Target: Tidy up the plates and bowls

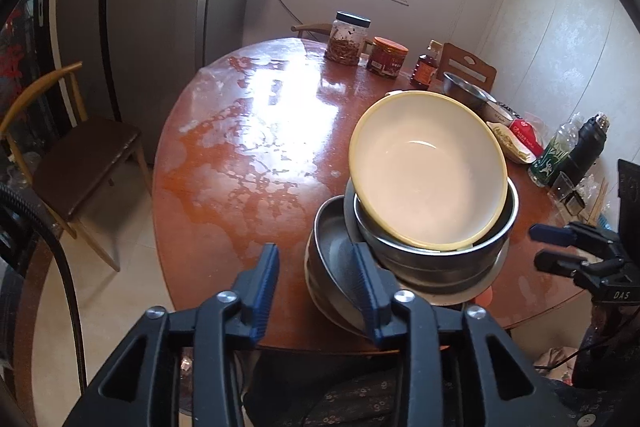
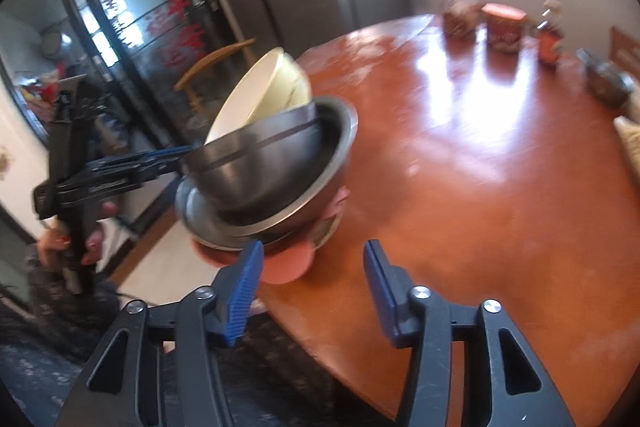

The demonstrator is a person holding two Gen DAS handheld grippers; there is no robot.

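A cream bowl (image 1: 424,171) leans tilted inside a steel bowl (image 1: 440,259), which tops a stack of shallow steel dishes (image 1: 332,239) on a pink plate (image 2: 288,263) at the near edge of the round wooden table (image 1: 240,167). My left gripper (image 1: 316,283) is open, its right finger in front of the dishes' rim and its left finger clear of them. From the right wrist view, the left gripper (image 2: 176,155) reaches the stack's left side. My right gripper (image 2: 312,279) is open and holds nothing, just in front of the pink plate; it also shows as the right gripper (image 1: 556,247).
At the table's far side stand a clear jar (image 1: 348,39), a red tin (image 1: 386,57), a small bottle (image 1: 426,65) and another steel bowl (image 1: 466,89). A green bottle (image 1: 554,155) and black flask (image 1: 588,143) crowd the right. A chair (image 1: 80,155) stands left.
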